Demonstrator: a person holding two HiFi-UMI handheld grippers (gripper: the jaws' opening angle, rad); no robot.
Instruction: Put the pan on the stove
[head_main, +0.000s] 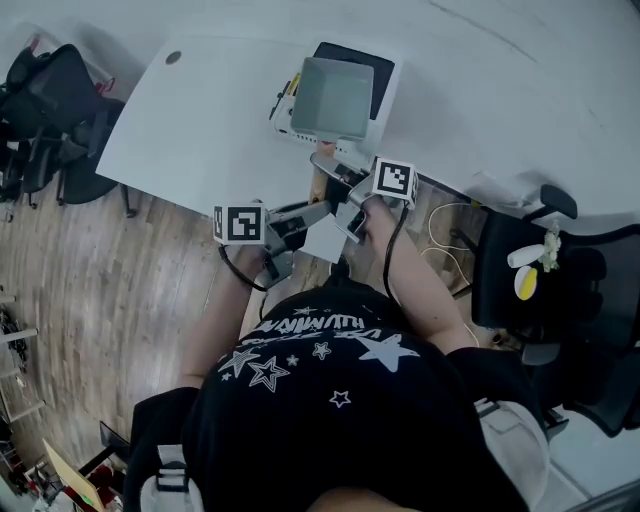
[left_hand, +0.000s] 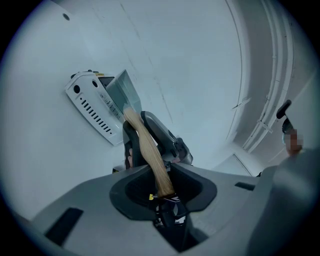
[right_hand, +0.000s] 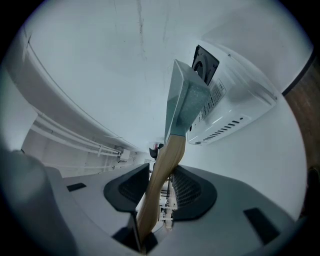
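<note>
A square grey-green pan (head_main: 335, 97) with a wooden handle (head_main: 320, 180) hangs over the white stove (head_main: 384, 100) on the white table (head_main: 200, 120). I cannot tell whether it rests on the stove's black top. Both grippers hold the handle near the table's front edge. My left gripper (head_main: 318, 212) is shut on the handle's end, and my right gripper (head_main: 345, 192) is shut on it nearer the pan. In the left gripper view the handle (left_hand: 149, 152) runs from the left gripper (left_hand: 162, 187) up to the pan (left_hand: 120, 92) beside the stove (left_hand: 92, 107). The right gripper view has the handle (right_hand: 162, 170) between the right gripper's (right_hand: 160, 192) pads, with the pan (right_hand: 182, 100) against the stove (right_hand: 235, 100).
Black office chairs (head_main: 50, 100) stand left of the table on the wooden floor (head_main: 110, 300). Another black chair (head_main: 560, 280) with a yellow and white object on it stands at the right. A white cable (head_main: 445, 225) lies under the table edge. A small round hole (head_main: 173, 58) marks the table's far left.
</note>
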